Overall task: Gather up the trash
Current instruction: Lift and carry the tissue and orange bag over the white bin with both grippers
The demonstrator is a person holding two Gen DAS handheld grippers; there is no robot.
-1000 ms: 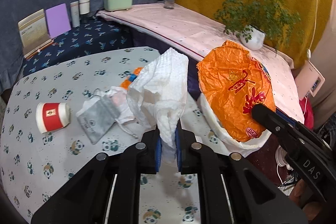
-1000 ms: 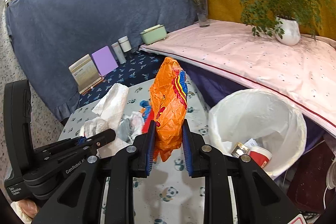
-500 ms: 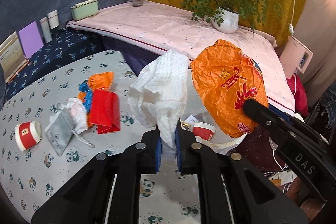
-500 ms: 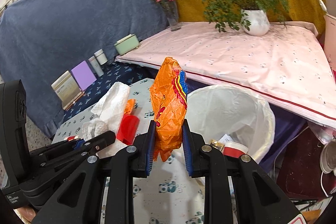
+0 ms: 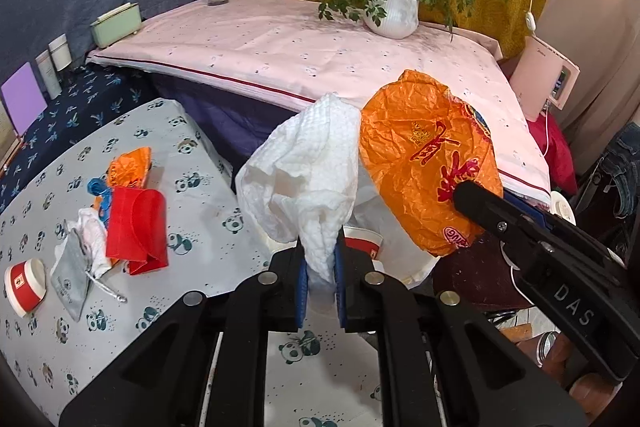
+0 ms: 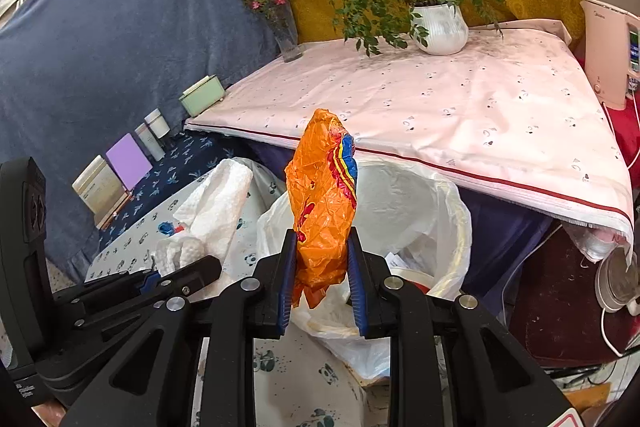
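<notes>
Two pieces of trash are in the air at once, one per claw. The left claw [image 5: 320,281] is pinching a crumpled white paper towel [image 5: 304,175] by its lower end, so the bulk billows up above the fingers. The right claw [image 6: 322,281] is clamped on an orange plastic wrapper [image 6: 322,211], gripped low with the crinkled body standing upright. Both are held over the white-lined trash bin [image 6: 448,219] that stands just off the desk's right edge, probably so each piece falls straight into the liner on release. A red-and-white paper cup [image 5: 362,241] already lies inside. More remains on the panda-print desk [image 5: 200,187]: a red folded bag [image 5: 136,227], a grey pouch [image 5: 72,279], a small orange wrapper [image 5: 130,167] and another red-and-white cup [image 5: 24,281] near the left edge, so the job looks part done.
</notes>
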